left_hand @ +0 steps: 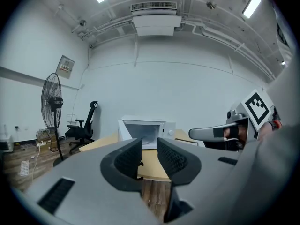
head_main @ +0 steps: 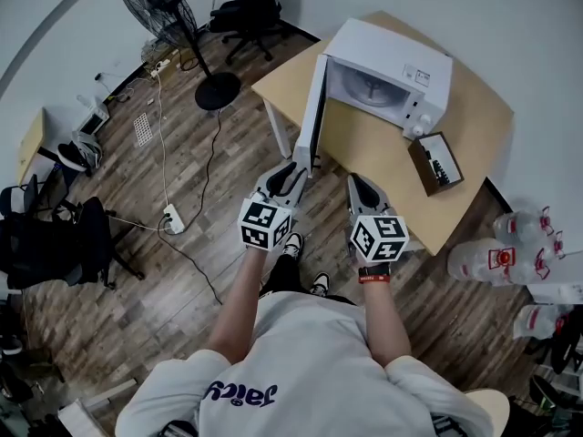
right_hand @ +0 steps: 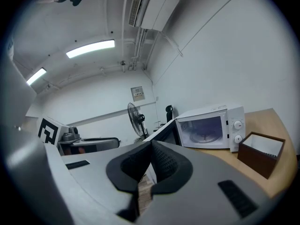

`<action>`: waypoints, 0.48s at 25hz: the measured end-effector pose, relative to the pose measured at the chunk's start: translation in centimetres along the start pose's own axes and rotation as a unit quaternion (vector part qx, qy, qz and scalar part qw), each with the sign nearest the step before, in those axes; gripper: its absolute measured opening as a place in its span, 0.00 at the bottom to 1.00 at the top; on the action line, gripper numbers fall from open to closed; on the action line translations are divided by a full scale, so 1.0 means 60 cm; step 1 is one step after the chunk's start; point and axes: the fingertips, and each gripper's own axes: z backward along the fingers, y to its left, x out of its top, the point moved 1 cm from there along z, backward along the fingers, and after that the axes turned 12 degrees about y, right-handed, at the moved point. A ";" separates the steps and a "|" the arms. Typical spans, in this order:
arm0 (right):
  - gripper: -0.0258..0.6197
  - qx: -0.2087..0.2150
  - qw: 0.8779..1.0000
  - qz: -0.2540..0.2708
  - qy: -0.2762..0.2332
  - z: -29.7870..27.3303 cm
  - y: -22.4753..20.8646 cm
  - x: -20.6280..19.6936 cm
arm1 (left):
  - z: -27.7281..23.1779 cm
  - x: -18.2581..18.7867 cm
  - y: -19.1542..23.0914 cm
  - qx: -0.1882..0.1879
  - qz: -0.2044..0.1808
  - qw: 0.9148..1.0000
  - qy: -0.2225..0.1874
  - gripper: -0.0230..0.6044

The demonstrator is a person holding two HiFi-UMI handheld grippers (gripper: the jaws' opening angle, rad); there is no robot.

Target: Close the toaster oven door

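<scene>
A white toaster oven point(head_main: 392, 76) stands at the back of a wooden table point(head_main: 383, 157), and its door point(head_main: 312, 116) is swung wide open toward the table's left edge. My left gripper point(head_main: 296, 169) hovers just in front of the door's near end, apart from it. Its jaws stand partly apart with nothing between them, so my left gripper point(left_hand: 149, 149) is open. My right gripper point(head_main: 357, 182) hangs over the table's front edge, shut and empty. In the right gripper view the oven point(right_hand: 213, 128) and its open door point(right_hand: 166, 132) lie ahead of the closed right gripper point(right_hand: 151, 151).
A brown open box point(head_main: 435, 162) sits on the table to the right of the oven. A standing fan point(head_main: 168, 16) and an office chair point(head_main: 246, 12) are on the wooden floor at the back left. Water bottles point(head_main: 510, 253) cluster on the floor at the right.
</scene>
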 end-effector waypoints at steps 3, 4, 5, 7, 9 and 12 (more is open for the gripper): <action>0.06 0.000 1.000 -0.002 -0.002 -0.021 -0.008 0.009 | -0.013 -0.006 0.023 -0.014 -0.014 1.000 0.013 0.24; 0.06 0.000 1.000 -0.003 -0.003 -0.029 -0.010 0.013 | -0.018 -0.009 0.031 -0.019 -0.020 0.999 0.018 0.25; 0.06 -0.001 1.000 -0.003 -0.003 -0.037 -0.012 0.018 | -0.023 -0.011 0.039 -0.024 -0.026 0.999 0.023 0.26; 0.06 -0.003 1.000 -0.003 -0.002 -0.054 -0.016 0.028 | -0.034 -0.015 0.056 -0.032 -0.040 0.998 0.034 0.26; 0.06 -0.004 1.000 -0.003 0.001 -0.072 -0.019 0.034 | -0.045 -0.022 0.072 -0.043 -0.050 0.997 0.045 0.28; 0.06 -0.003 1.000 -0.004 0.008 -0.100 -0.017 0.037 | -0.059 -0.037 0.096 -0.063 -0.058 0.995 0.060 0.33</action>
